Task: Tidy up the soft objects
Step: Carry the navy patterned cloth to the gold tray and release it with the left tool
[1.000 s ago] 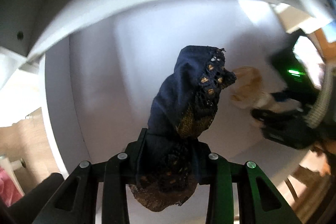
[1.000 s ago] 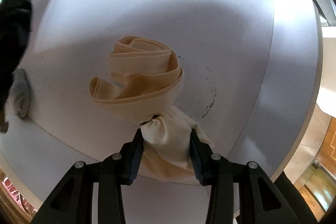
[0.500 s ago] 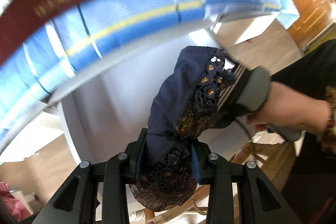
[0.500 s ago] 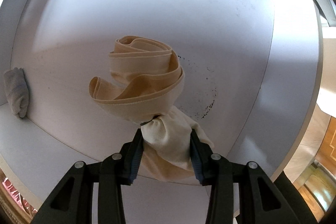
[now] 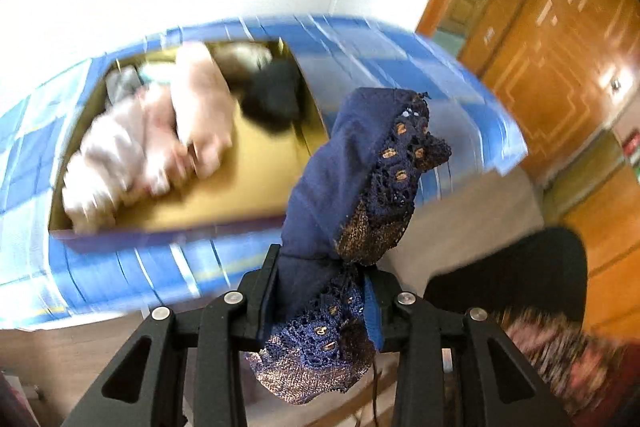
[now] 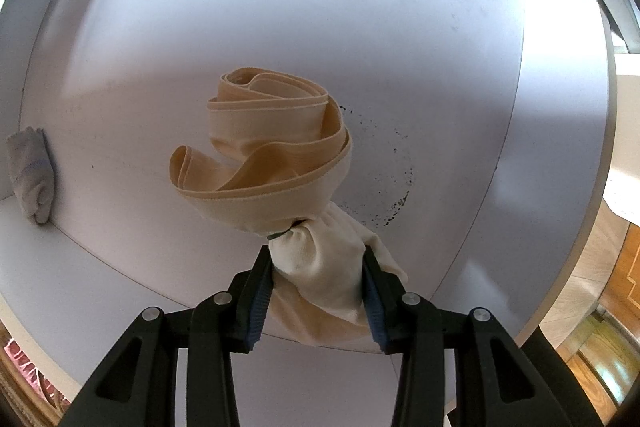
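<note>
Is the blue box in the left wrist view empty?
No, the blue box already holds pale pink cloths and a dark item.

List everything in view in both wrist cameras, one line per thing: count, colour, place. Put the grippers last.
navy lace garment: one, dark blue with gold, clamped in left gripper.
cream garment: one, beige with banded edge, clamped in right gripper.
box: one, blue checked, open, ahead of left gripper.
clothes in box: several, pale pink and dark, blurred.
white compartment: one, under right gripper.
small cloth: one, pale grey, compartment's left wall.
wooden doors: brown, right.
left gripper: black, shut.
right gripper: black, shut.
</note>
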`<state>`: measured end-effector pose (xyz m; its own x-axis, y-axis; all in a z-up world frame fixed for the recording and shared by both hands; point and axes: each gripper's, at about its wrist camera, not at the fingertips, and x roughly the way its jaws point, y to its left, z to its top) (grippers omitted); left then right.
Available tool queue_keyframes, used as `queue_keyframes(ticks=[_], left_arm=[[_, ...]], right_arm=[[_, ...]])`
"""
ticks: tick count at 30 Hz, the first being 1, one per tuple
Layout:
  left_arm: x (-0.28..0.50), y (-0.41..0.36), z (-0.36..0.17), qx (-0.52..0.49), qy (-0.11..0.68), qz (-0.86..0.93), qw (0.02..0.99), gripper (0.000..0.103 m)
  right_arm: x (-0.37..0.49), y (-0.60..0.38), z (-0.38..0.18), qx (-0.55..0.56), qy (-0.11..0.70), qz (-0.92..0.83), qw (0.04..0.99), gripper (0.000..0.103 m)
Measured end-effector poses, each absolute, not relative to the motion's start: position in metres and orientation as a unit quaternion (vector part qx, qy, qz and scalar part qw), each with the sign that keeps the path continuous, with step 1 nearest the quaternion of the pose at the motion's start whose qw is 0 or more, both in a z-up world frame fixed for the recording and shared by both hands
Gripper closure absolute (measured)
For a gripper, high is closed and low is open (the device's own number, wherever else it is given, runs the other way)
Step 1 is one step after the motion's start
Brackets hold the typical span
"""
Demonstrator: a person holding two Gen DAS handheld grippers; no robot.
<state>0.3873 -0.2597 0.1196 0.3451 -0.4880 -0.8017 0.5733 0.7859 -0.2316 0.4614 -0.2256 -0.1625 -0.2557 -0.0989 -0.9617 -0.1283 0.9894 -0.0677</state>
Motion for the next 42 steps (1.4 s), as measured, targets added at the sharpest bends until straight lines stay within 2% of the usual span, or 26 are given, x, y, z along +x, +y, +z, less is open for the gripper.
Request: queue_keyframes(ticks=[7, 13, 29, 30, 32, 34, 42], left_arm=[[0.447, -0.274, 0.124, -0.035, 0.487, -0.286, 0.824, 0.067], [0.496, -0.282, 0.099, -0.092, 0.526, -0.241, 0.811, 0.067], [0.523, -0.311, 0.049, -0.090, 0.580, -0.190, 0.787, 0.066], [0.522, -0.311, 0.048, -0.088, 0.580, -0.189, 0.787, 0.065], [0.520, -0.313, 0.048, -0.081, 0.578, -0.192, 0.789, 0.054], [0.516, -0.316, 0.053, -0.068, 0.568, -0.201, 0.795, 0.050], [0.508, -0.318, 0.059, -0.061, 0.560, -0.229, 0.794, 0.049]], right_arm=[[0.463, -0.226, -0.158, -0.066, 0.793, 0.013, 0.606, 0.061], [0.465, -0.230, -0.154, -0.054, 0.794, 0.013, 0.606, 0.061], [0.467, -0.241, -0.155, -0.040, 0.795, 0.012, 0.606, 0.061], [0.467, -0.241, -0.154, -0.041, 0.795, 0.012, 0.606, 0.061], [0.467, -0.241, -0.154, -0.041, 0.795, 0.012, 0.605, 0.061], [0.467, -0.241, -0.153, -0.040, 0.795, 0.012, 0.606, 0.061], [0.468, -0.240, -0.152, -0.041, 0.795, 0.011, 0.605, 0.061]])
